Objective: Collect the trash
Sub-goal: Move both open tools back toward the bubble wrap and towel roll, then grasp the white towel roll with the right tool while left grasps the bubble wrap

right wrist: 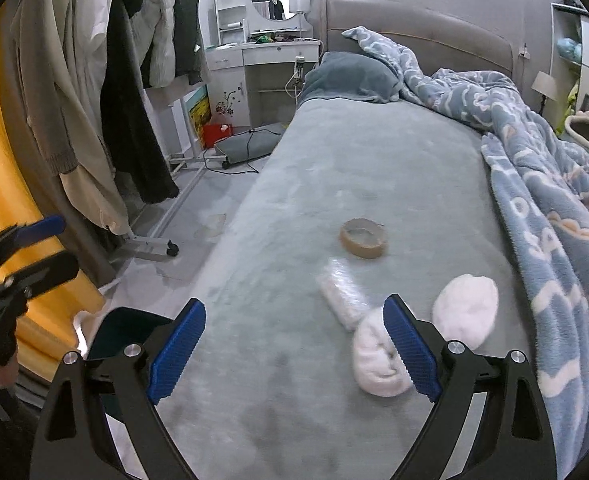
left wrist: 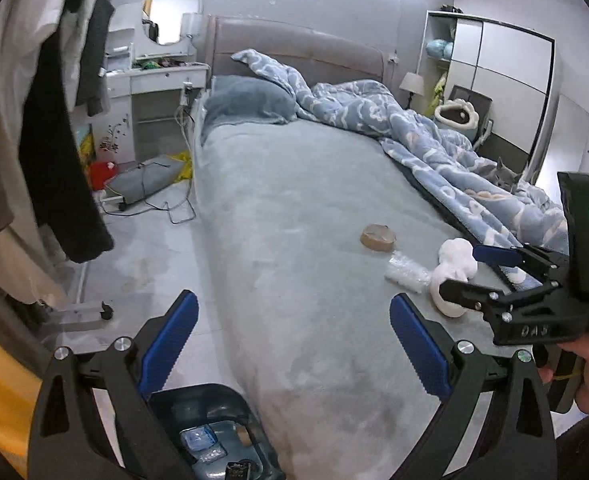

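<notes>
On the grey-blue bed sheet (right wrist: 334,168) lie a brown tape roll (right wrist: 363,238) (left wrist: 378,237), a clear plastic packet (right wrist: 342,296) (left wrist: 408,276) and two white soft wads (right wrist: 378,360) (right wrist: 466,308). My right gripper (right wrist: 294,346) hangs open over the sheet, its right finger just above the nearer wad, nothing between the pads. In the left wrist view it (left wrist: 458,271) points at the white wads (left wrist: 460,254). My left gripper (left wrist: 294,340) (right wrist: 69,246) stands open and empty at the bed's edge, above a dark blue bin (left wrist: 214,412) (right wrist: 126,328) holding several scraps.
A rumpled blue quilt (right wrist: 542,216) covers the bed's right side, with a grey cat (left wrist: 504,174) on it. A wheeled clothes rack (right wrist: 150,240) with hanging coats stands left of the bed. A white dressing table (right wrist: 270,52), cables and a grey bag (left wrist: 146,178) are on the floor beyond.
</notes>
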`<state>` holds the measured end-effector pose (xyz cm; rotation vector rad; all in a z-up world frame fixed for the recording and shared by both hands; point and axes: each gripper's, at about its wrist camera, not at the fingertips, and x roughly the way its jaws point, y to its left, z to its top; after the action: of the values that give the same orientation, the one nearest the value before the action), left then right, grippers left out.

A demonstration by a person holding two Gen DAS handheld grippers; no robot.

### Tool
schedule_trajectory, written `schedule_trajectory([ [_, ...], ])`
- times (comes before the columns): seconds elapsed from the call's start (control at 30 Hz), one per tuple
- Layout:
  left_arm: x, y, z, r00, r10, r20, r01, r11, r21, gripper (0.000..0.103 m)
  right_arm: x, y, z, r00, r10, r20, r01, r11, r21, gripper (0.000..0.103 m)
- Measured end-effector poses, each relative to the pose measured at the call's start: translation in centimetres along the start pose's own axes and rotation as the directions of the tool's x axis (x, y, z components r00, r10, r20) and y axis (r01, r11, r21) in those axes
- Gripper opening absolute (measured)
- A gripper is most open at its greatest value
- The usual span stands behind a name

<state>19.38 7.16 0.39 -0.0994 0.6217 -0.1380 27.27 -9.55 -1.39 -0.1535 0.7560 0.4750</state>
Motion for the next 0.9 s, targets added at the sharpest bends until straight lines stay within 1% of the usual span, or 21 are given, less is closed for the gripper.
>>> schedule_trajectory([
  [0.03,0.3,-0.4,0.2,1.0,-0.012,0.007,0.011,1.0,0.019,0.098,0.2,-0.4,-0.2,1.0,-0.004,-0.008,0.004,1.0,0.0,0.091],
  [0.1,1.1,-1.0,0.5,1.0,0.002,0.014,-0.003,0.998,0.059,0.098,0.4,-1.4,-0.4,1.0,-0.007,-0.018,0.007,1.0,0.006,0.091],
  [0.27,3.0,-1.8,1.0,0.999,-0.02,0.026,0.018,0.996,0.09,0.098,1.2,-3.3,-1.1,0.999,0.012,-0.037,-0.01,0.999,0.038,0.091],
  [0.37,4.3,-2.6,1.1,0.998,-0.061,0.019,0.059,0.992,0.113,0.098,2.0,-3.7,-1.5,0.998,0.018,-0.056,-0.016,0.999,0.03,0.091],
  [0.47,5.5,-2.9,0.9,0.995,-0.098,0.002,0.098,0.989,0.112,0.098,2.6,-3.9,-1.9,0.998,0.008,-0.064,-0.007,1.0,0.007,0.091],
  [0.53,6.8,-3.3,0.7,0.99,-0.135,-0.026,0.137,0.986,0.099,0.098,3.0,-4.4,-2.4,0.998,0.006,-0.065,-0.005,1.0,0.013,0.091],
  [0.6,7.5,-3.8,0.5,0.989,-0.148,-0.032,0.15,0.983,0.108,0.098,3.3,-4.8,-2.7,0.998,0.004,-0.068,-0.003,1.0,0.022,0.091],
  [0.67,8.4,-4.3,0.3,0.987,-0.157,-0.042,0.161,0.98,0.12,0.098,3.8,-5.7,-3.0,0.997,0.002,-0.081,0.001,0.999,0.041,0.089],
  [0.73,9.2,-4.6,0.3,0.984,-0.172,-0.054,0.177,0.977,0.116,0.098,4.1,-6.4,-3.2,0.996,0.007,-0.089,-0.002,0.999,0.054,0.081],
  [0.83,10.3,-5.0,0.2,0.979,-0.192,-0.065,0.198,0.973,0.115,0.098,4.3,-7.4,-3.4,0.995,0.042,-0.089,-0.034,0.996,0.085,0.076],
  [0.9,11.2,-5.2,0.1,0.974,-0.213,-0.084,0.221,0.97,0.099,0.098,4.4,-7.6,-3.4,0.995,0.051,-0.086,-0.044,0.996,0.082,0.075],
])
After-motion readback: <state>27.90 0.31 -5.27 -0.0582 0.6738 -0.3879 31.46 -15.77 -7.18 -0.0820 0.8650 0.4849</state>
